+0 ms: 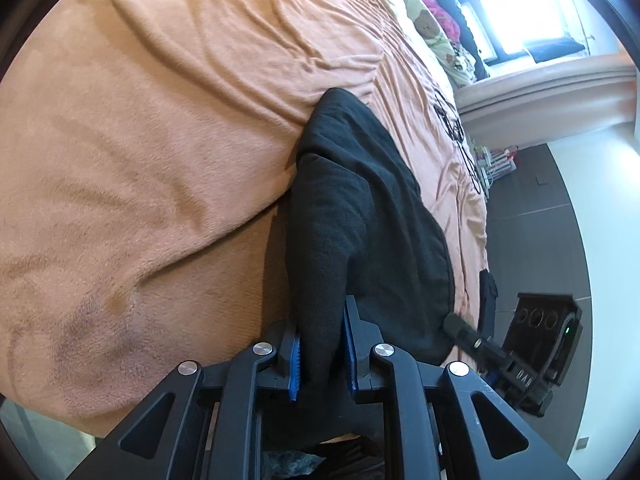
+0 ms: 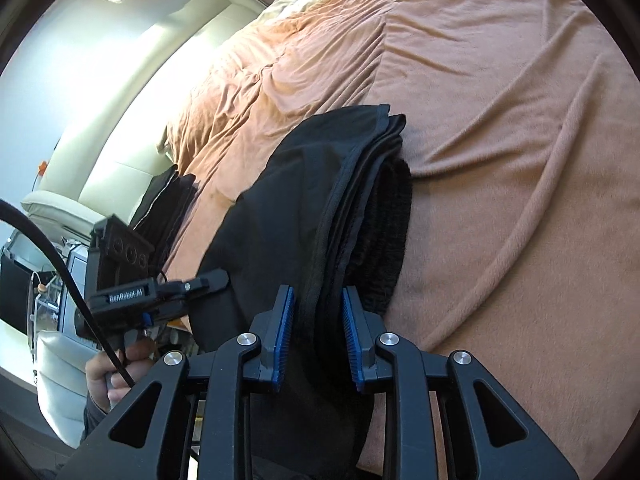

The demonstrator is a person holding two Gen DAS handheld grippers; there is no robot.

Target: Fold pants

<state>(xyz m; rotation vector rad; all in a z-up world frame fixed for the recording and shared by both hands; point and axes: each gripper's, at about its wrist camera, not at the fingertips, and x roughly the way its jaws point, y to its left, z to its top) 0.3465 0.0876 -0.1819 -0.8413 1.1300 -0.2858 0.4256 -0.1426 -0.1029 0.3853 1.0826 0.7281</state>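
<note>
- Left wrist view: left hand-held gripper (image 1: 322, 354) clamped on a bunched fold of the black pants (image 1: 360, 216), blue pads pressing the cloth from both sides.
- Pants run from the jaws up across the orange blanket (image 1: 160, 140) on the bed, near the bed's edge; fleecy side up, folded over at least once.
- Right hand-held gripper (image 1: 460, 324) in view at lower right, its tip against the pants' hem edge.
- Beyond the bed: dark floor (image 1: 536, 216), bright window (image 1: 520, 4), a pile of clothes and a bear-print pillow (image 1: 432, 28) at the far end.
- Right wrist view: right hand-held gripper (image 2: 318, 338) closed on the stacked hems of the pants (image 2: 280, 216), several layered edges visible between the pads.
- Pants lie on the same orange blanket (image 2: 500, 140), fuzzy lining showing on the right of the stack.
- Left hand-held gripper (image 2: 212, 280) at left, tip touching the pants; a hand (image 2: 116, 372) grips its handle, black cable (image 2: 60, 256) crossing in front.
- Cream armchair (image 2: 52, 360) in the background left.
</note>
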